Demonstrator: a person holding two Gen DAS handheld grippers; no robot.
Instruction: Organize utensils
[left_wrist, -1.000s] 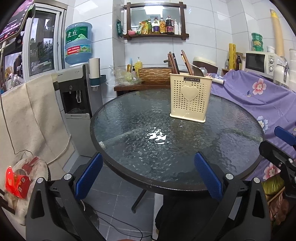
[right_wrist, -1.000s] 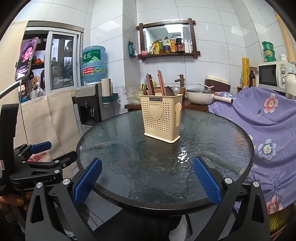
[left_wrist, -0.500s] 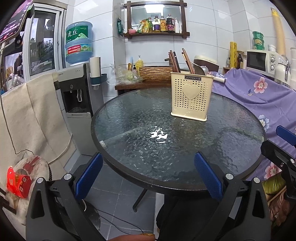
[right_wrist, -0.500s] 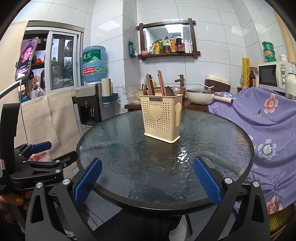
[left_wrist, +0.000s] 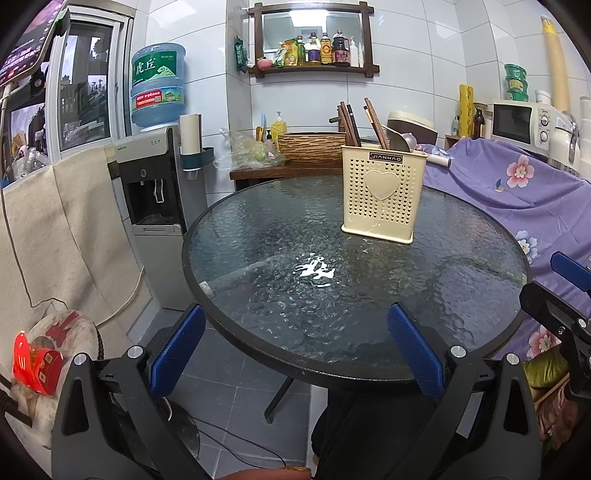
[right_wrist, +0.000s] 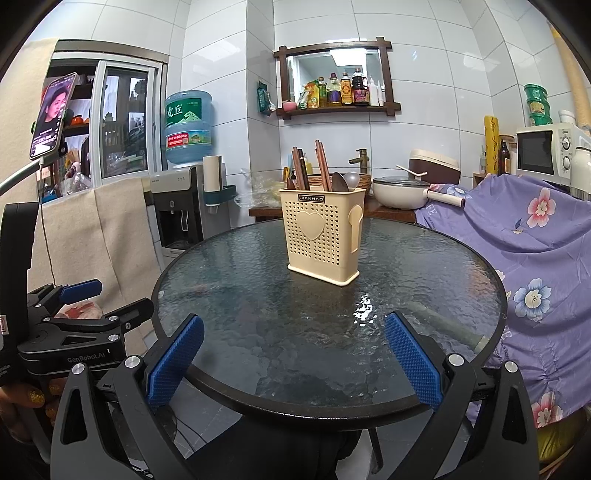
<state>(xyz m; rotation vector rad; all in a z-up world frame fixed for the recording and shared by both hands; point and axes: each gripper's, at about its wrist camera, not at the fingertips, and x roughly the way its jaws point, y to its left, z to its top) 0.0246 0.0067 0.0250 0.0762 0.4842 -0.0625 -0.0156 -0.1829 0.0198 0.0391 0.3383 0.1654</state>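
Observation:
A cream utensil holder (left_wrist: 382, 195) with a heart on its front stands upright on the round glass table (left_wrist: 258, 229); it also shows in the right wrist view (right_wrist: 320, 236). Brown chopsticks (left_wrist: 349, 123) and spoons (right_wrist: 339, 182) stick out of its top. My left gripper (left_wrist: 295, 349) is open and empty, held off the table's near edge. My right gripper (right_wrist: 293, 360) is open and empty over the near rim. Both are well short of the holder.
A water dispenser (left_wrist: 155, 184) stands left of the table. A purple flowered cloth (right_wrist: 535, 236) covers furniture on the right. A counter with a basket (left_wrist: 312, 146) and a pot (right_wrist: 400, 192) lies behind. The left gripper body (right_wrist: 66, 332) shows at the right view's left edge.
The left view has shifted slightly, with the table and holder sitting a little lower right in frame. The right gripper has not visibly moved. Both stay open.

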